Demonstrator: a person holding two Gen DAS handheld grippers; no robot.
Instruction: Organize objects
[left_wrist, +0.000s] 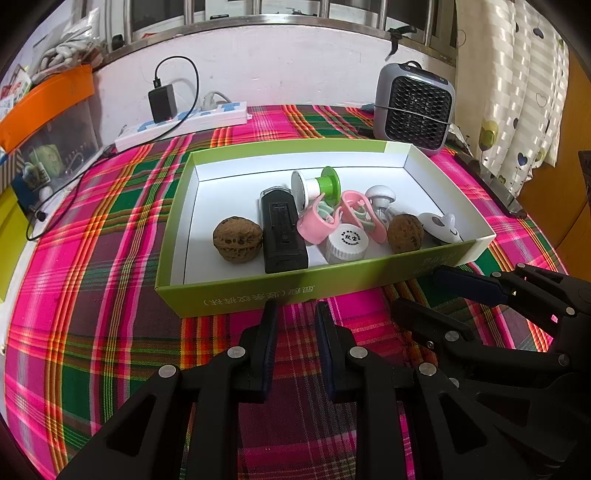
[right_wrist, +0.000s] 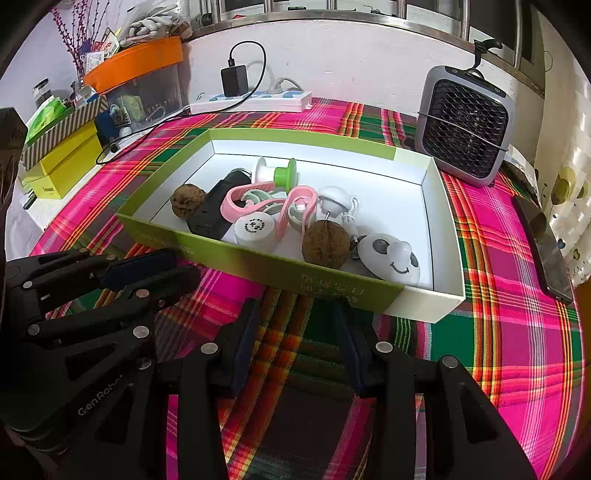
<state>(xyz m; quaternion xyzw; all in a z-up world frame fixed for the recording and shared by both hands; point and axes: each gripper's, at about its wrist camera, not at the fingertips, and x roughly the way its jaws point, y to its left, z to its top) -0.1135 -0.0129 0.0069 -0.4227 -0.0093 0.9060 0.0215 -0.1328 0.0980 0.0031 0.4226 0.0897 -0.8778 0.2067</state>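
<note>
Green box (left_wrist: 236, 295) mid-tablecloth (left_wrist: 92, 295), holding walnuts (left_wrist: 237, 239), pink clips (left_wrist: 314, 225), black device (left_wrist: 282, 232). Left gripper (left_wrist: 295, 314) and right gripper (right_wrist: 295, 314) parted, empty, before near wall. Likely between picks; next, reaching in.

Pink, green and orange plaid on the desk cloth (left_wrist: 110, 266). Lime green outside, white inside for the box (left_wrist: 236, 295). Brown walnuts (left_wrist: 237, 239), pink clips (left_wrist: 314, 225), black remote (left_wrist: 282, 236), grey heater (left_wrist: 413, 107).
</note>
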